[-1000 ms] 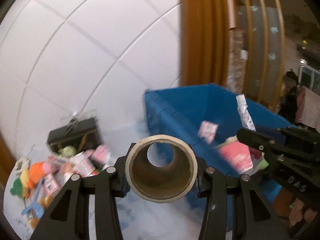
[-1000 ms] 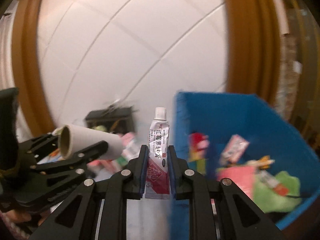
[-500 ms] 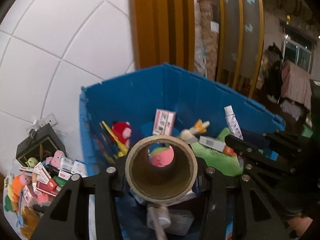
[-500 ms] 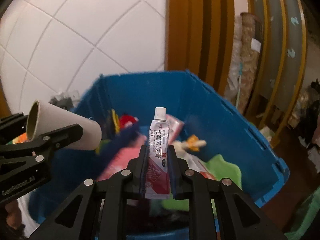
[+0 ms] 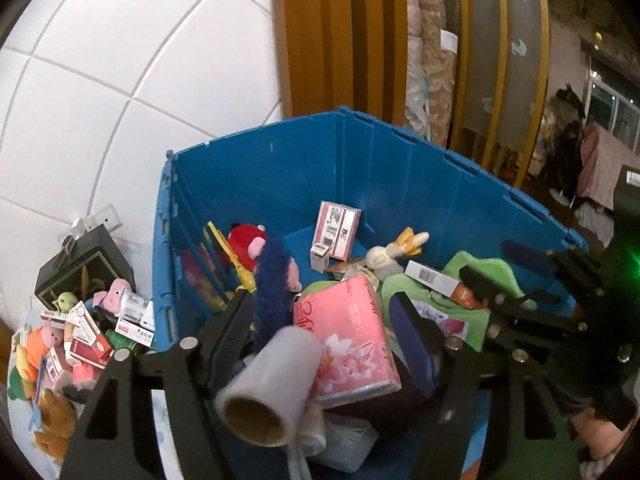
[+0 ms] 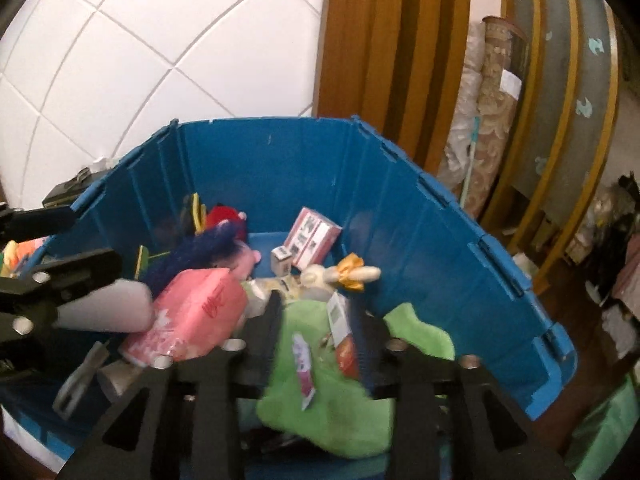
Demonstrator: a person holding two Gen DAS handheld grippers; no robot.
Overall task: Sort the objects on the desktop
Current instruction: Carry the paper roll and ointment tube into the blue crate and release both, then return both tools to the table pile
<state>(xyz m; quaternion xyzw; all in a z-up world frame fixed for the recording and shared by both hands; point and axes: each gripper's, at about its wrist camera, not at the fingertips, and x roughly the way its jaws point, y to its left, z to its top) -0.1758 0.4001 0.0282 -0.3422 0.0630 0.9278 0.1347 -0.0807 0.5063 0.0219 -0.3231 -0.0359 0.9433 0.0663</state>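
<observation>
Desktop objects are being dropped into the large blue plastic crate [image 5: 280,176], so the step in hand is the release. The left gripper [image 5: 324,320] stands over the crate; its jaws have just been opening and are now wide. The roll of clear film on a brown cardboard core [image 5: 268,392] sits tilted between and below them, with no pad pressing on it, and appears to be falling free. The right gripper [image 6: 316,320] is also above the crate. Its jaws have just been opening, and the small white-and-red ointment tube [image 6: 303,364] is blurred below them, over the green plush cloth [image 6: 332,420], with neither pad touching it. Already inside lie a pink tissue pack [image 5: 348,336], a blue fuzzy toy [image 5: 272,280], a red plush toy [image 5: 248,240] and a pink-and-white carton [image 5: 338,230]. Unsorted small boxes and soft toys [image 5: 84,336] remain on the white table outside, left of the crate, beside a black gift box [image 5: 80,272]. Judgement: both drops look nearly done. The next move calls for lifting both grippers clear of the rim with jaws kept open, then swinging back to the pile to take a single item each.
</observation>
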